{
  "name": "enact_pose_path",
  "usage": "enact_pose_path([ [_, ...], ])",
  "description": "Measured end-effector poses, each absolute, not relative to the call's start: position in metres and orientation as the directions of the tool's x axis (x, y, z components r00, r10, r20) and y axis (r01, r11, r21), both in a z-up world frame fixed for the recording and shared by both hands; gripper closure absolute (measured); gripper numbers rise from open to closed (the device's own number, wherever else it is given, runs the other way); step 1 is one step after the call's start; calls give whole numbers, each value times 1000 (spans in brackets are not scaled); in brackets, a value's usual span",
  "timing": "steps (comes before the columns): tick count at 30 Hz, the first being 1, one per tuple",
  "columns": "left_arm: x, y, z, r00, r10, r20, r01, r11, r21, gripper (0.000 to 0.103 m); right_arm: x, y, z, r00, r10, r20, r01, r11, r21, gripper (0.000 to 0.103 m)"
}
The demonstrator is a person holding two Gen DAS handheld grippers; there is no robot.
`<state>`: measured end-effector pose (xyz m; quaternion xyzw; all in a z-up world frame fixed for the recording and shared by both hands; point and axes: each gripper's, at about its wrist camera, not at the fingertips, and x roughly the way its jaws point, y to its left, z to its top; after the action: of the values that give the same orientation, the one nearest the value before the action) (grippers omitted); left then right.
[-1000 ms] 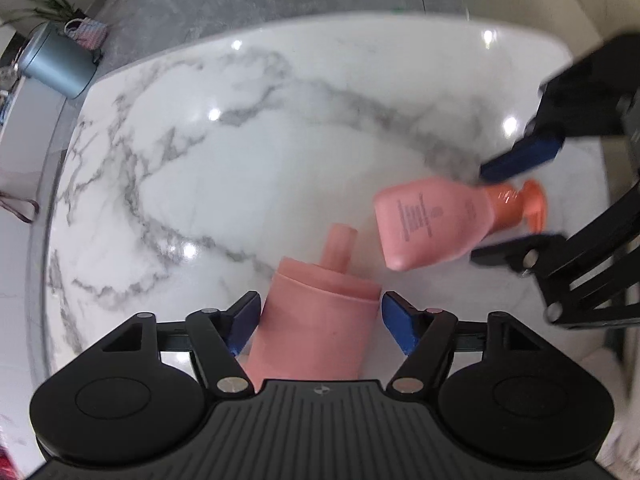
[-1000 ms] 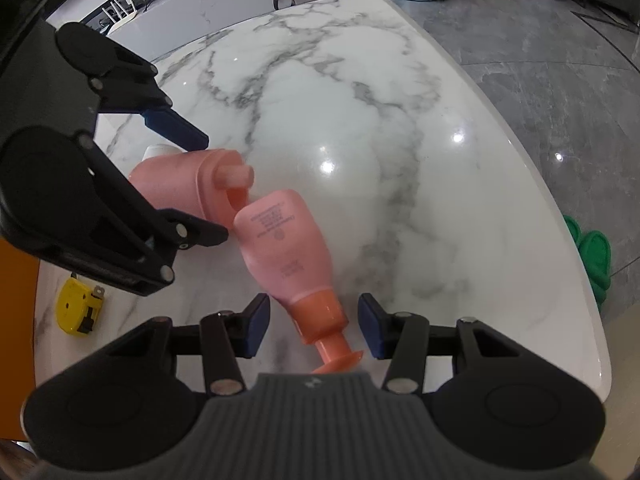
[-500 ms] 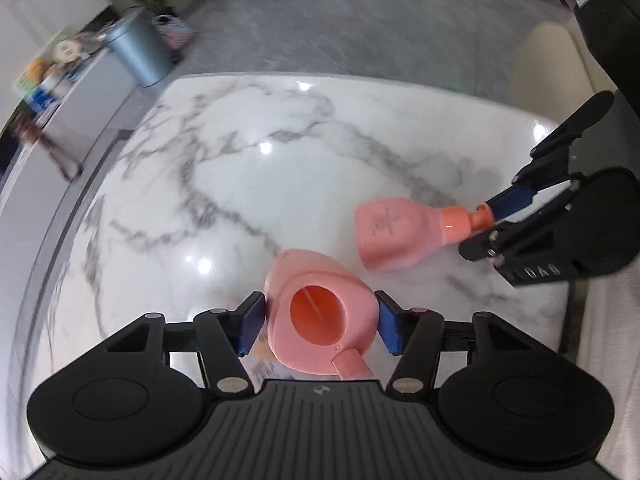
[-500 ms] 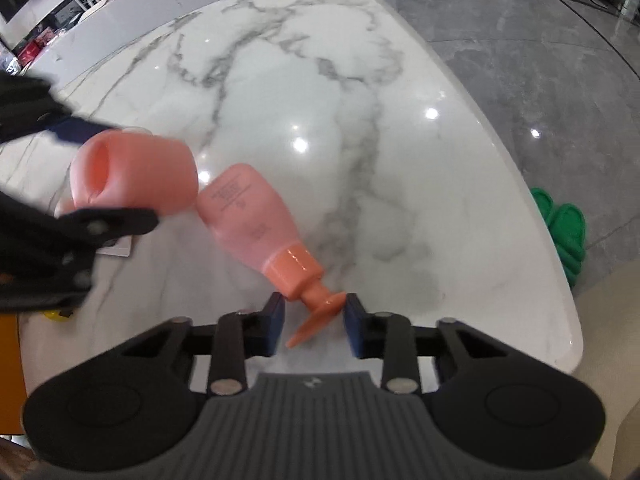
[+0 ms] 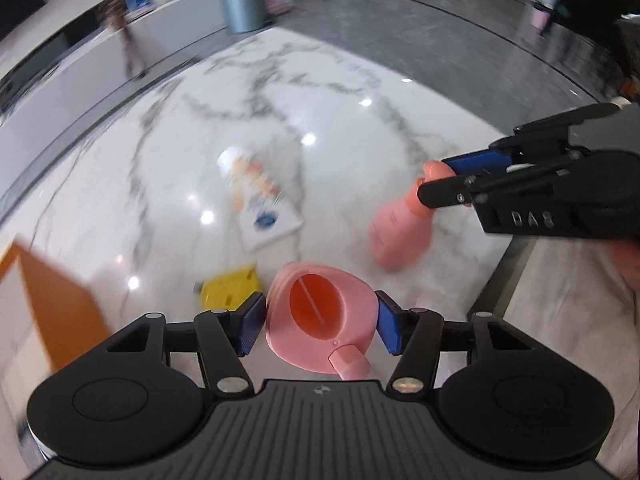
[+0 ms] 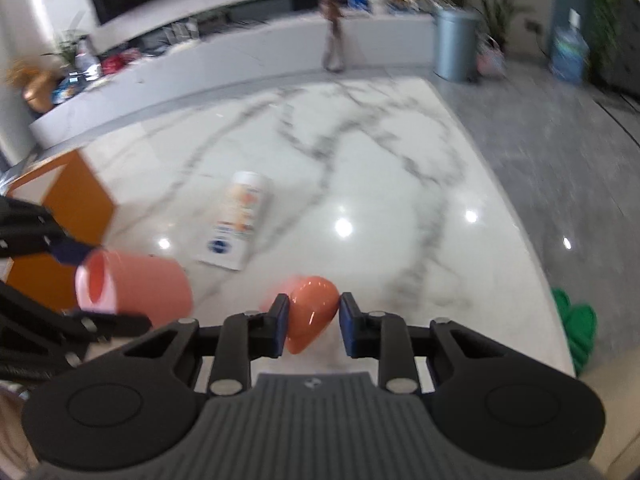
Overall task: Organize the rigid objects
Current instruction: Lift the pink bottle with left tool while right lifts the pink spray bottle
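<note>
The left gripper (image 5: 321, 322) sat low in the centre of its own view, its blue pads pressed against both sides of a pink cup (image 5: 320, 320) held off the table, the cup's open mouth facing away from the camera. From the right wrist view that same gripper reached in from the left edge. The right gripper (image 6: 313, 322) sat at lower centre of its view, blue pads closed on the orange cap end of a pink bottle (image 5: 398, 230). From the left wrist view it came in from the right edge, the bottle hanging below its fingers, tilted.
</note>
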<state>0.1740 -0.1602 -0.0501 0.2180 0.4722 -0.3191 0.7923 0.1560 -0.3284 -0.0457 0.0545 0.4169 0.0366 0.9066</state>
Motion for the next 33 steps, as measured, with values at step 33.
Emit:
enact_pose_path([
  [33, 122, -102, -88, 499, -356, -790, 577, 816, -3, 32, 129, -234, -58, 610, 226, -759, -327, 945, 19, 56],
])
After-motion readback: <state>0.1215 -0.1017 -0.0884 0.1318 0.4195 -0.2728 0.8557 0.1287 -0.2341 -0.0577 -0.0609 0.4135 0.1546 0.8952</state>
